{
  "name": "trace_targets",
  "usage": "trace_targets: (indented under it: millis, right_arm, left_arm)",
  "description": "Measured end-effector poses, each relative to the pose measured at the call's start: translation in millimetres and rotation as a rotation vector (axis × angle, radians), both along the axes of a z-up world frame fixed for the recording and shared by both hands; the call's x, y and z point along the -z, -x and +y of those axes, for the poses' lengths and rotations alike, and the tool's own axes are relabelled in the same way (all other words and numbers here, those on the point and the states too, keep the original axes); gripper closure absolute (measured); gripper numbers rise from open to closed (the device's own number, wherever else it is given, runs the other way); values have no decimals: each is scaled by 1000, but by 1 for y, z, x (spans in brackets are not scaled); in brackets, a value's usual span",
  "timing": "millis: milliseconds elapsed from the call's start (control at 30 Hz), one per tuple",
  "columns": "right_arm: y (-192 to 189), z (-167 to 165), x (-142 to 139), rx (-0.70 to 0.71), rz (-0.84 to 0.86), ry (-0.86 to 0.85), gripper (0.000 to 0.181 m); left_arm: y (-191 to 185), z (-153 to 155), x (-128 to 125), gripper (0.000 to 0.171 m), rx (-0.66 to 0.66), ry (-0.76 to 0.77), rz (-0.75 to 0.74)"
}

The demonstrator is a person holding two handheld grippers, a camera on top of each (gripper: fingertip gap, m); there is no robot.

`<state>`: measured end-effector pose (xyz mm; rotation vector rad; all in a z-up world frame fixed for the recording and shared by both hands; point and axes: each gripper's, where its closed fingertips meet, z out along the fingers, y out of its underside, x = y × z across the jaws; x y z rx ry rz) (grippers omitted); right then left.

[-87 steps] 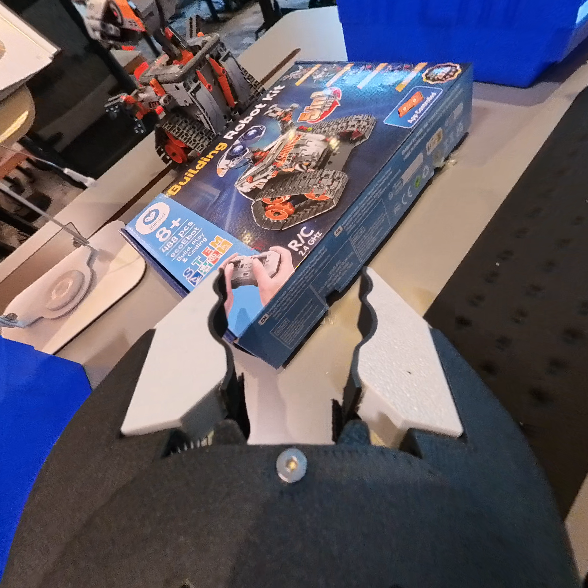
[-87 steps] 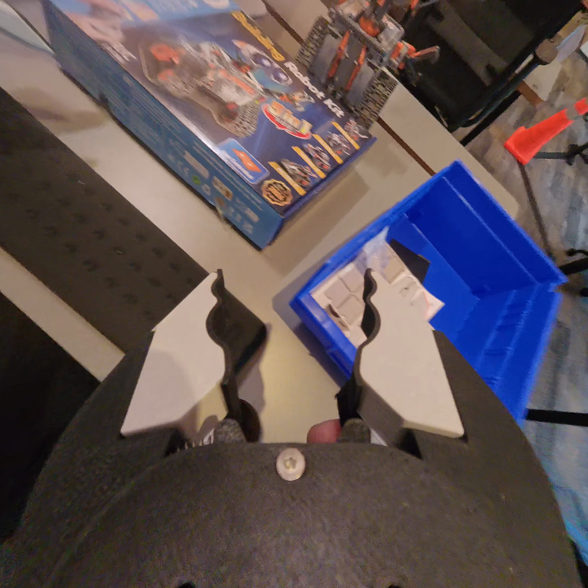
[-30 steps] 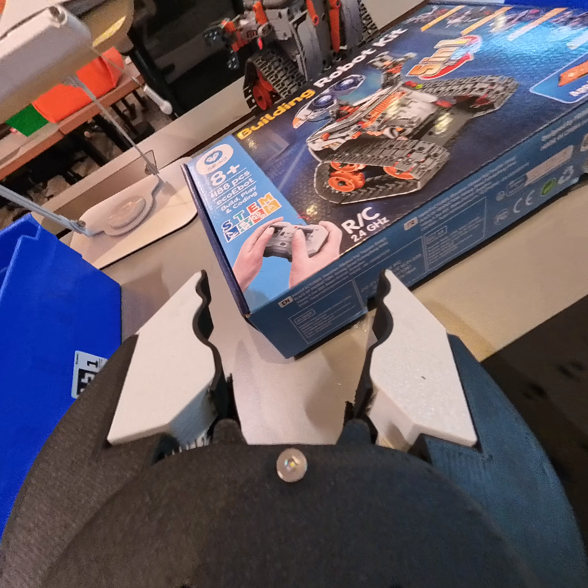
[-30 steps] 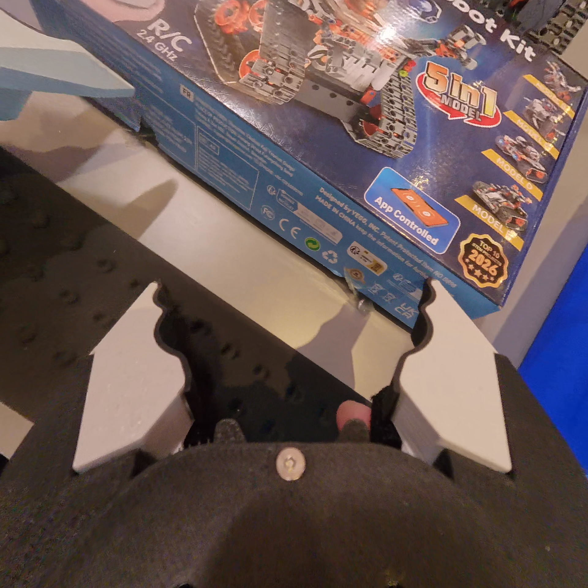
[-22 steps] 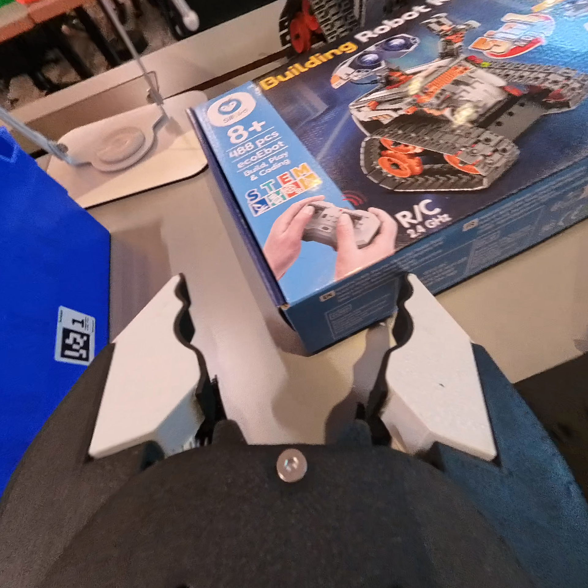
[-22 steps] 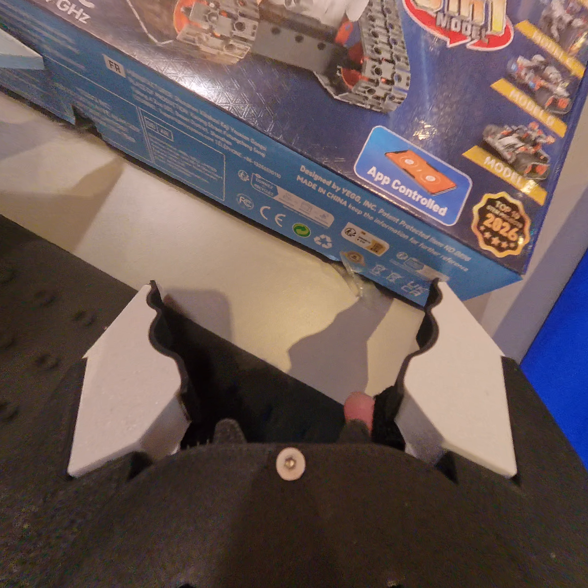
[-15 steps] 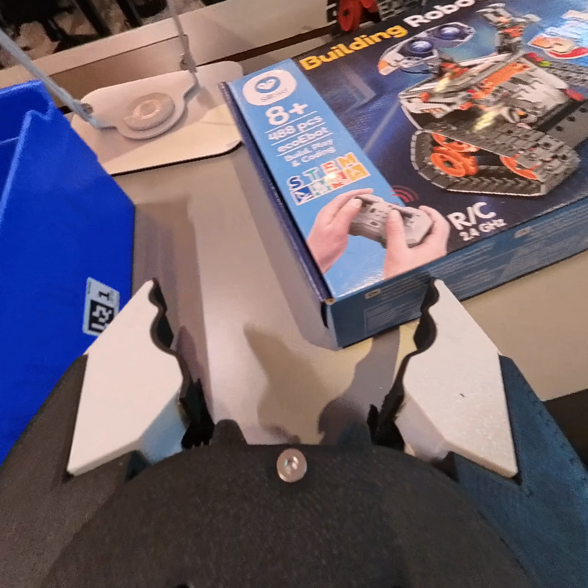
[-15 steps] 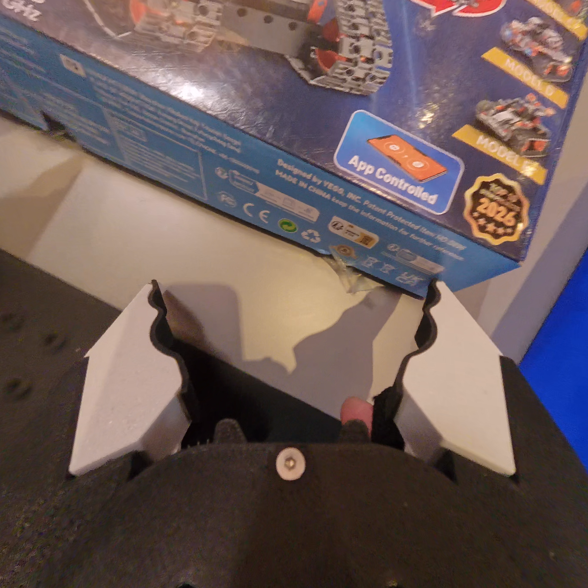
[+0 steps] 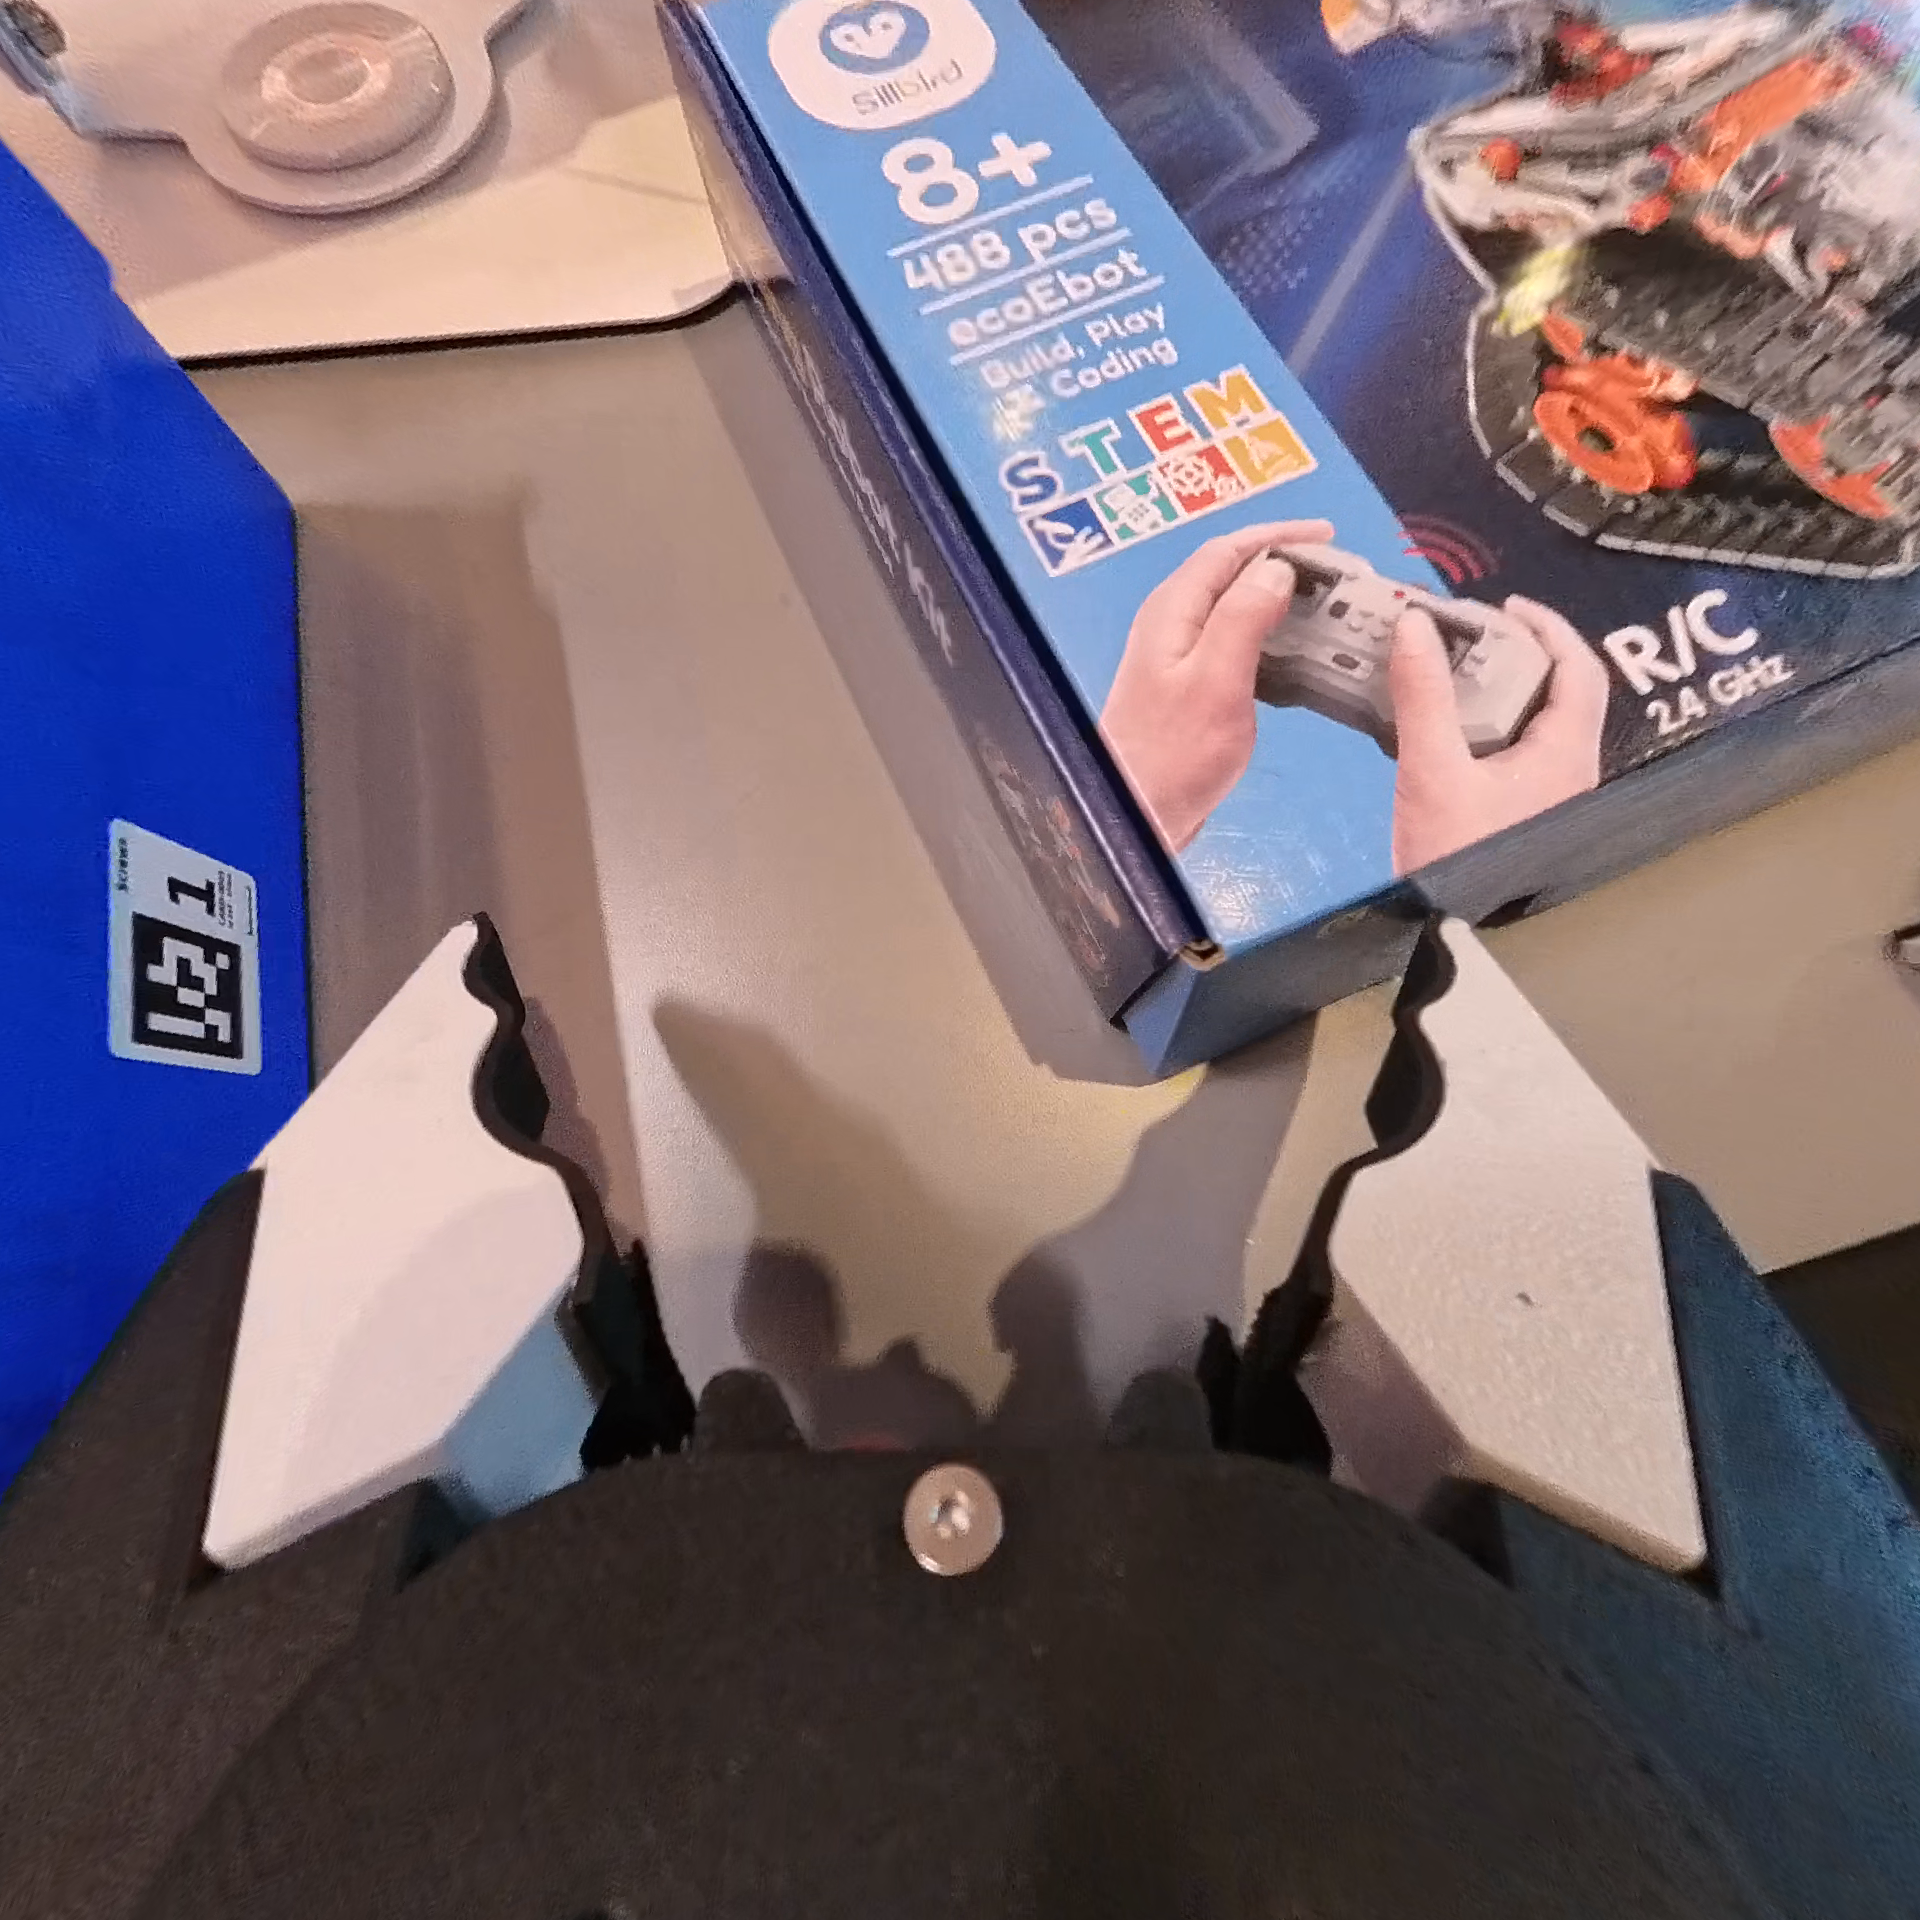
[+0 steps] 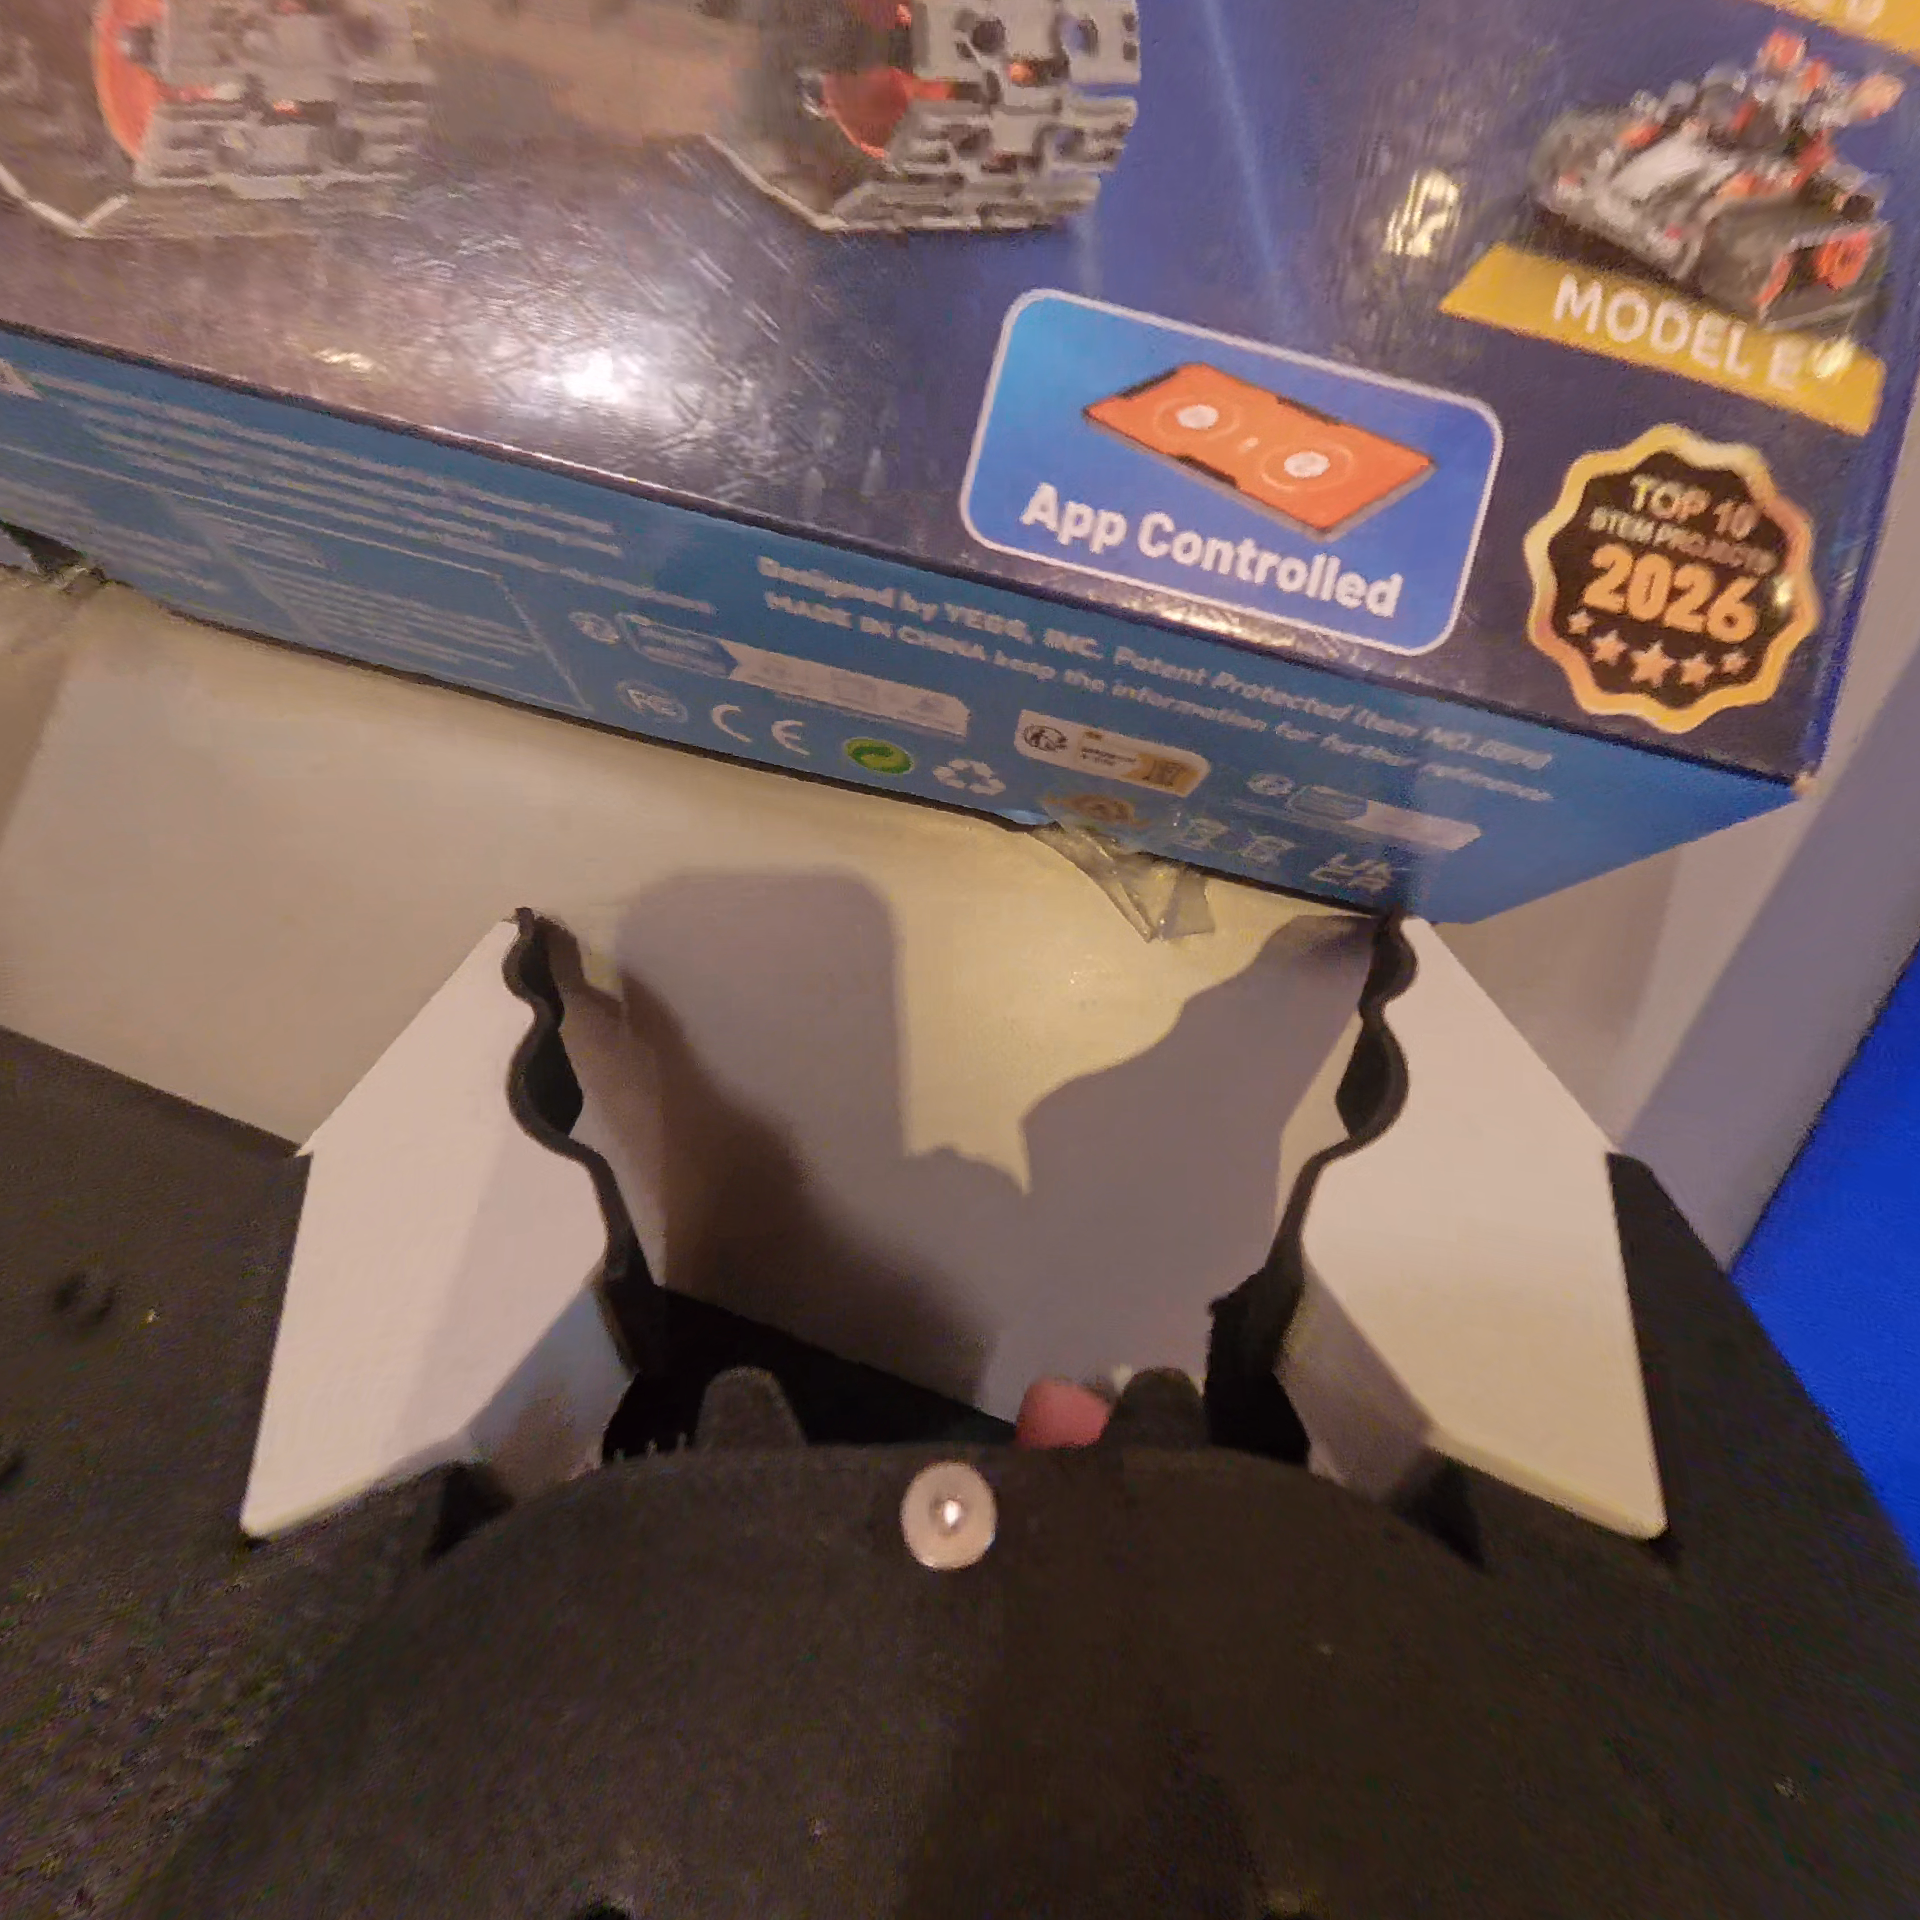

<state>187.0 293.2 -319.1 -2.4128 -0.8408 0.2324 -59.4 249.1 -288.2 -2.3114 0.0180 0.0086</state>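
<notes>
A flat blue toy-kit box (image 9: 1195,499) printed with a tracked robot lies on the beige table (image 9: 644,727). My left gripper (image 9: 951,935) is open wide and empty. It hangs just short of the box's near left corner, its right fingertip (image 9: 1439,951) almost at the box's front wall. In the right wrist view the same box (image 10: 935,364) fills the top. My right gripper (image 10: 956,925) is open and empty, close to the box's front wall near its right corner. A torn piece of clear tape (image 10: 1132,883) hangs from the box's lower edge between the fingers.
A blue plastic bin (image 9: 125,727) with a square code sticker stands at the left in the left wrist view. A white base plate (image 9: 332,114) lies behind it. A dark perforated mat (image 10: 114,1195) lies near my right gripper. More blue bin (image 10: 1860,1195) shows at the right edge.
Both grippers have moved closer to the box and opened wider. The left one swung round to the box's left corner; the right one left the blue bin and came to the right corner.
</notes>
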Motion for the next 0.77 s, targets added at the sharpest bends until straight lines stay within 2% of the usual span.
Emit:
trace_targets:
  millis: [67, 300, 767]
  right_arm:
    - [-3, -1, 5, 30, 5, 56, 27]
    - [-5, -2, 6, 44, 5, 53, 26]
    - [-8, -2, 7, 44, 4, 53, 26]
  left_arm:
    - [-2, 0, 5, 14, 10, 25, 25]
    - [-6, -2, 17, 14, 39, 93, 119]
    - [-12, -4, 31, 20, 73, 194, 59]
